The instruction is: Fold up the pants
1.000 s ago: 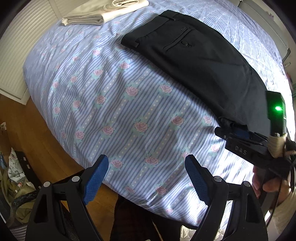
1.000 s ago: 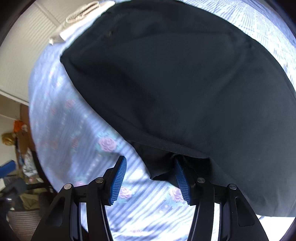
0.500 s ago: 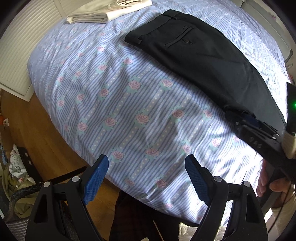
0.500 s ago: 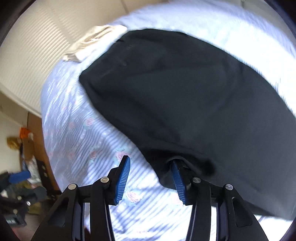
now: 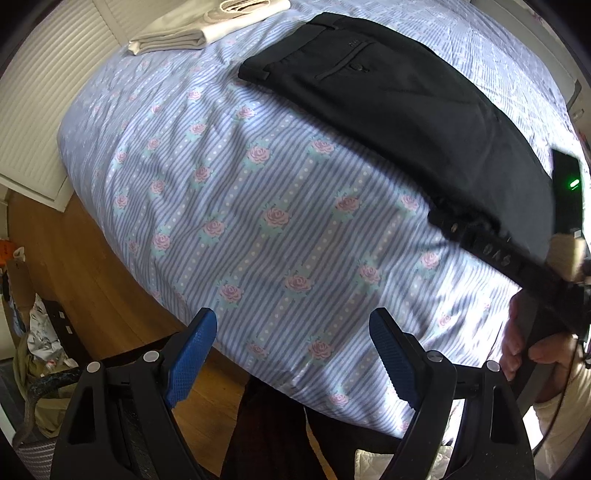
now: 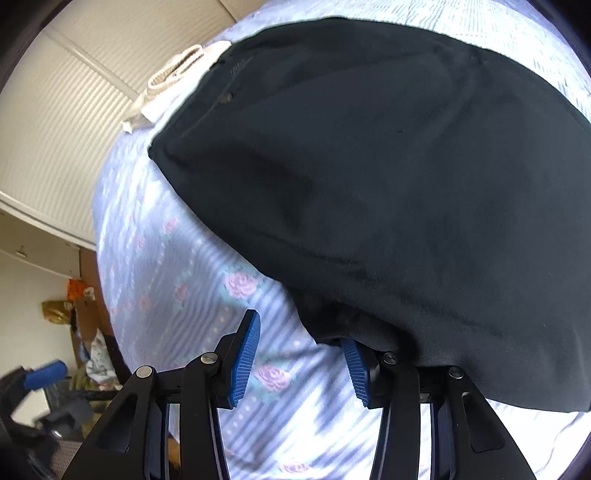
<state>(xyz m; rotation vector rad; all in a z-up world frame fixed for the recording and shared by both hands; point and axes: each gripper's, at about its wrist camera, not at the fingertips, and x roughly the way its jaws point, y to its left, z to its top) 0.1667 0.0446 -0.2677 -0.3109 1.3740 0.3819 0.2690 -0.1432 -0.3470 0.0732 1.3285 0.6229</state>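
Black fabric pants [image 5: 399, 96] lie flat on the bed's blue striped rose-print sheet [image 5: 258, 206], upper right of the left wrist frame, waistband toward top. Left tool [image 5: 291, 354] released, jaws wide over sheet edge, nothing between. Right tool [image 6: 299, 363] has just been closing; pants hem drapes over its right pad [image 6: 354, 369], left pad clear, not clenched. Folded cream garment [image 5: 199, 26] upper left.

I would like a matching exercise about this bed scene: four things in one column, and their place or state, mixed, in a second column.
Things:
1. black pants
2. cream folded clothes
3. left gripper
4. bedsheet

Places or states:
A. striped, with pink roses
B. open, nothing between its pads
C. at the far corner of the bed
D. lying flat across the bed, back pocket up

Pairs: 1-D, 2-C, 3-B, 4-A
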